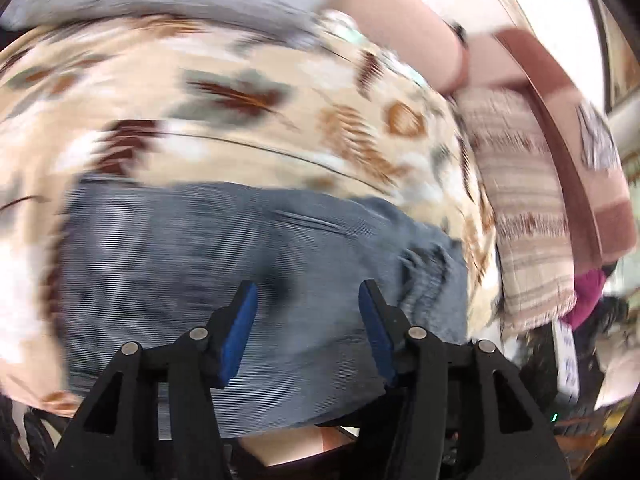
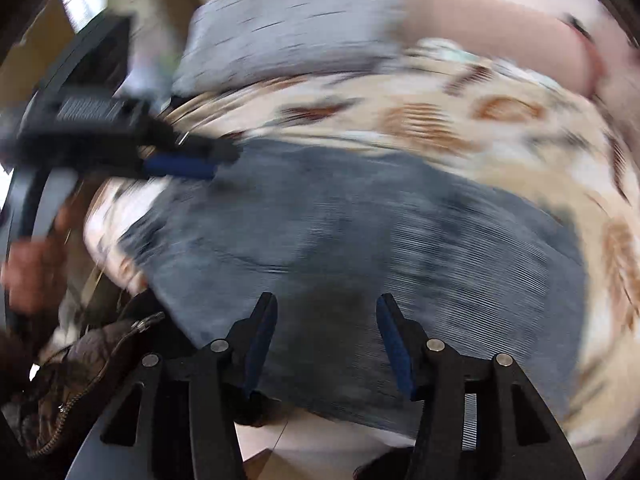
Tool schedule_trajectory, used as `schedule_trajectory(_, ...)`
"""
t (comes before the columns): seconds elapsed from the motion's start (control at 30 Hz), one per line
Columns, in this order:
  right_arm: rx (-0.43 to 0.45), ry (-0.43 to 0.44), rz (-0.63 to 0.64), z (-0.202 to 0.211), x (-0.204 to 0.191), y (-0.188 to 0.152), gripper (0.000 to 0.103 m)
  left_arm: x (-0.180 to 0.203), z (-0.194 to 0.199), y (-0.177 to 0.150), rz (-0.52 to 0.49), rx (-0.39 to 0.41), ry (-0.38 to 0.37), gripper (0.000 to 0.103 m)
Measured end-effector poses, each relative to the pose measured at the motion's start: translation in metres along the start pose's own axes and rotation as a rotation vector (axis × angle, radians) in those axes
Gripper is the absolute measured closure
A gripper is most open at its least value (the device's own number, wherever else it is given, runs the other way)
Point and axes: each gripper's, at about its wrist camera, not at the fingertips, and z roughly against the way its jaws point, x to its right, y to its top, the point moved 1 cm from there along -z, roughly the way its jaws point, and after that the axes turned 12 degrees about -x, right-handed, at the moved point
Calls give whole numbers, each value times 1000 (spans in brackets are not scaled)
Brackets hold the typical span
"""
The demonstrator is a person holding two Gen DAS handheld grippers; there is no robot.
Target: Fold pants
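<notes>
Left claw [image 1: 308,300]: held wide open, nothing gripped.
Right claw [image 2: 326,312]: likewise.
Pants [image 1: 224,264]: spread on patterned bedspread [image 1: 280,128].

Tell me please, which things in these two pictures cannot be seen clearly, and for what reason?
- pants: motion blur in both wrist views hides seams and fold lines; the near edge is covered by the left gripper and, in the right wrist view, the right gripper.
- patterned bedcover: print smeared by blur.
- grey pillow: cut off by the top edge.
- dark jacket: partly hidden at the fisheye rim.
</notes>
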Motion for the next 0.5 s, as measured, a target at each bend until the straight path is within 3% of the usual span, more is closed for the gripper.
schedule_trajectory(0.17, -40, 24, 161, -23, -69, 26, 50, -92, 29, 4, 157, 10, -6, 50)
schedule_trajectory(0.27, -50, 39, 237, -32, -102, 36, 47, -127, 36, 2, 211, 5, -21, 50)
schedule_trajectory(0.37, -58, 45, 301, -42, -130, 43, 46, -149, 36, -3, 236, -27, -78, 50)
schedule_trajectory(0.5, -75, 38, 376, -57, -161, 48, 46, -155, 36, -24, 193, -69, -153, 50)
